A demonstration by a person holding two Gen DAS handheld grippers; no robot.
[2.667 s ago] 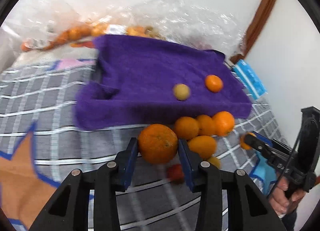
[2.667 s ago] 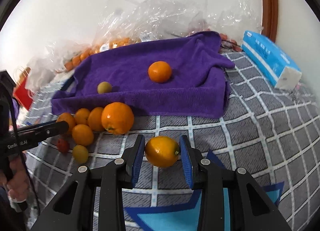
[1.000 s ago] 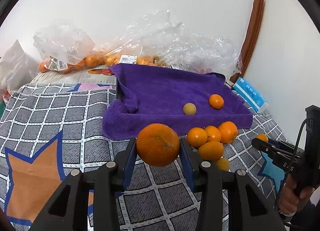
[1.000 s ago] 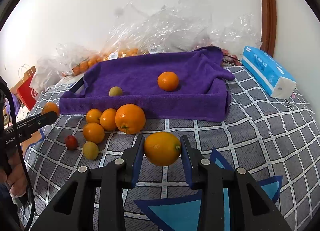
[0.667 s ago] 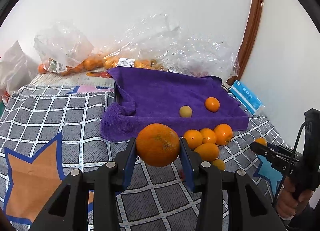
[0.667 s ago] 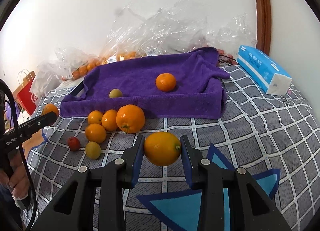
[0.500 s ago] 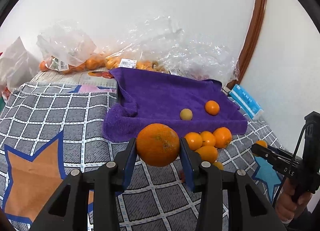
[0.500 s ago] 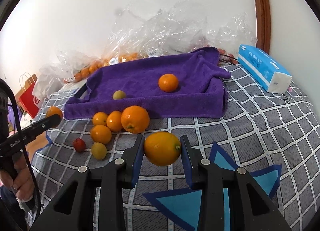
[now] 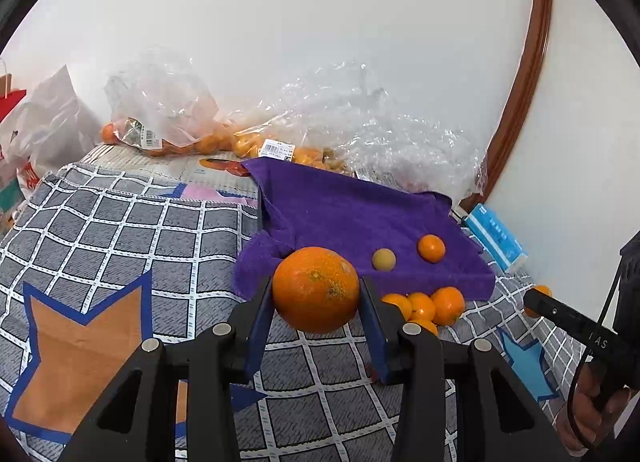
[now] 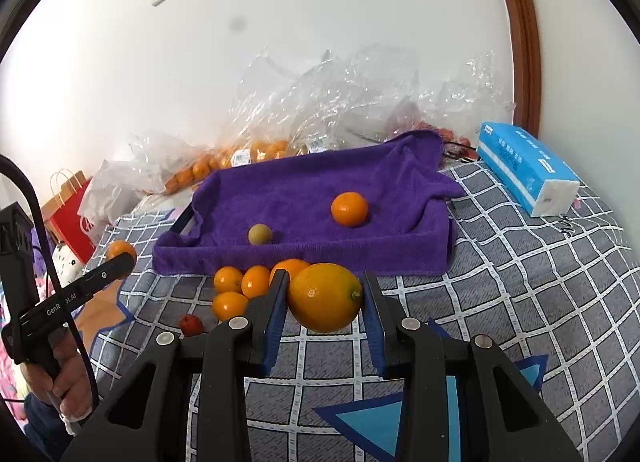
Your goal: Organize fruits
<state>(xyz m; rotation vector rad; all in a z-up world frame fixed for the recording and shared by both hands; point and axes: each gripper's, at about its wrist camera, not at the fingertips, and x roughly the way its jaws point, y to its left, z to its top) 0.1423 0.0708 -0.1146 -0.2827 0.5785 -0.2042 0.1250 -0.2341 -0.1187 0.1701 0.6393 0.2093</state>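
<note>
Both fruits are hanging higher off the checked blanket [image 10: 520,282] than a second ago: my left gripper [image 9: 316,318] is clamping the big orange [image 9: 316,289], my right gripper [image 10: 325,314] the lemon [image 10: 325,297]. Two fruits are sitting on the purple towel tray [image 10: 400,258]; several are waiting beside it, bagged ones against the white wall.

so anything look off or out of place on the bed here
Mostly the loose fruit: a cluster of small oranges and a tiny red fruit lie on the checked cover in front of the purple towel-lined tray, which holds only two fruits. The towel's right back corner is rucked up. Nothing looks damaged.
</note>
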